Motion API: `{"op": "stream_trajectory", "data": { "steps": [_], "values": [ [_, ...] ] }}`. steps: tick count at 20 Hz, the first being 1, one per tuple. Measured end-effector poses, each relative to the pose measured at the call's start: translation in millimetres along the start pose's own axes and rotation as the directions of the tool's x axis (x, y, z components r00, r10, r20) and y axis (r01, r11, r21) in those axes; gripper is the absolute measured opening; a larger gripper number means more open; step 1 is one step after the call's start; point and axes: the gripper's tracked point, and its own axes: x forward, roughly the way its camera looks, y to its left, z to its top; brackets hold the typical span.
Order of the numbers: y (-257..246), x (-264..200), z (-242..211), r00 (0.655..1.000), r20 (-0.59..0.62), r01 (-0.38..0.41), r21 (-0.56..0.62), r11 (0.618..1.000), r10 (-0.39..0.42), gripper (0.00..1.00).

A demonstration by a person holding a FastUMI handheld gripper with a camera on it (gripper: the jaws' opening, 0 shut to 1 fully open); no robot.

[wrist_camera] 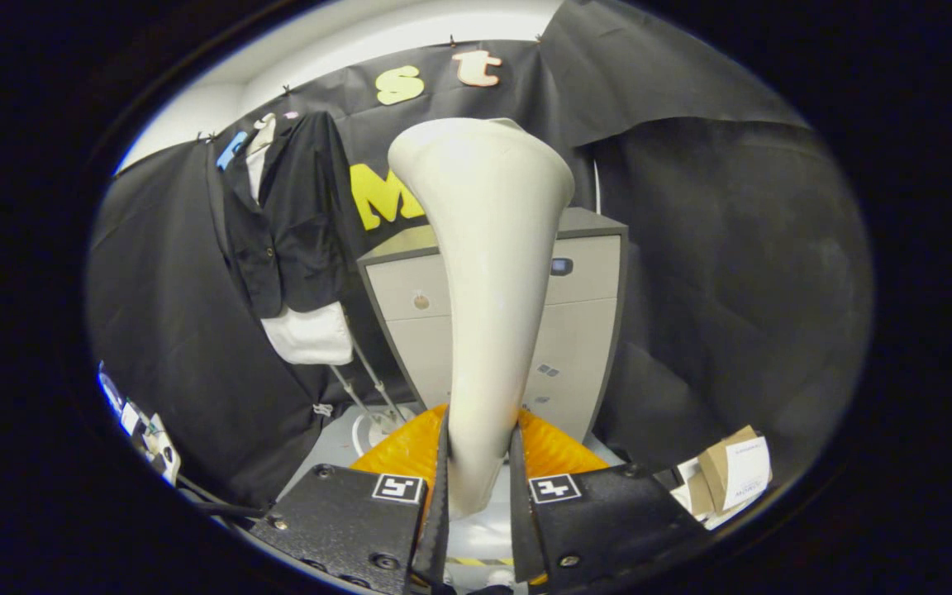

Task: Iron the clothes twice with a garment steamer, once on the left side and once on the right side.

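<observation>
A cream-white garment steamer (484, 273) rises from between my fingers, its narrow handle clamped low and its wide head flaring at the top. My gripper (480, 467) is shut on that handle, both fingers pressing its sides. The clothes, a black jacket (294, 223) over a white shirt (311, 335), hang on a stand to the left of the steamer, well beyond the fingers and apart from the steamer head. The steamer head points upward, not touching the garment.
A grey drawer cabinet (583, 289) stands right behind the steamer. Thin metal stand legs (368, 388) slope down under the hanging clothes. A cardboard box with papers (728, 479) lies on the floor to the right. Cables and a small device (145, 434) sit low on the left.
</observation>
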Motion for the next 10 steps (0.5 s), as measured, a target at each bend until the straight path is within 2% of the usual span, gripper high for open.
{"op": "stream_trajectory", "data": {
  "steps": [10],
  "values": [
    [-10.1, -11.7, -5.1, 1.0, -0.013, 0.01, 0.027, 1.0, -0.01, 0.33]
  ]
}}
